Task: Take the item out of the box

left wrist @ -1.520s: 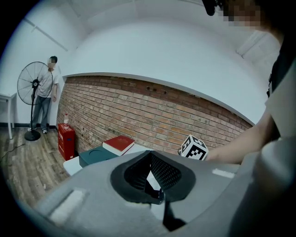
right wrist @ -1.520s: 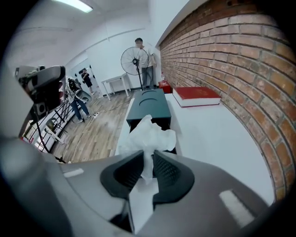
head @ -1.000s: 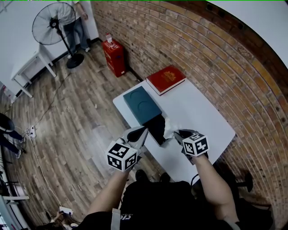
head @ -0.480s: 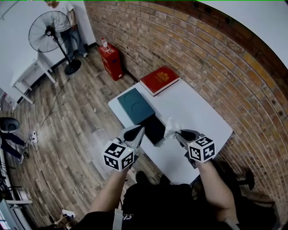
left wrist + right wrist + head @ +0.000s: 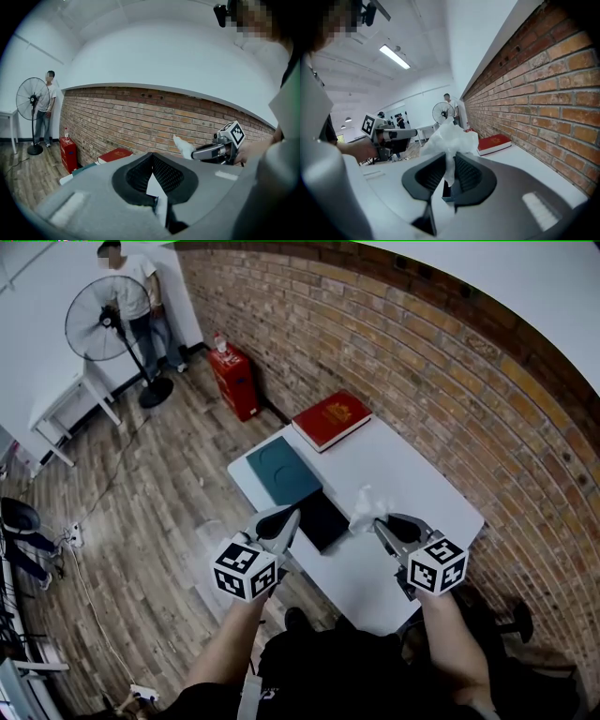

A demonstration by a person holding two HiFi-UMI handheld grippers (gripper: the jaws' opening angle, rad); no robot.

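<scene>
Item 1: my left claw [image 5: 289,516], at the table's [image 5: 412,484] near edge, jaws closed tip to tip and holding nothing. Item 2: my right claw [image 5: 379,522], jaws clamped on a crumpled white tissue [image 5: 365,505], which is out of the box and held above the table just right of it. Item 3: black box [image 5: 320,518], open, between the 2 claws. Item 4: teal lid [image 5: 280,472], just behind the box. Item 5: red book [image 5: 331,419], far edge, near the brick wall. Beyond: 1 fan [image 5: 101,319], 1 person [image 5: 136,298].

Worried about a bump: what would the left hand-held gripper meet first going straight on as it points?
Probably the brick wall beyond the white table; depth is unclear, so the left hand-held gripper might graze the table first.
</scene>
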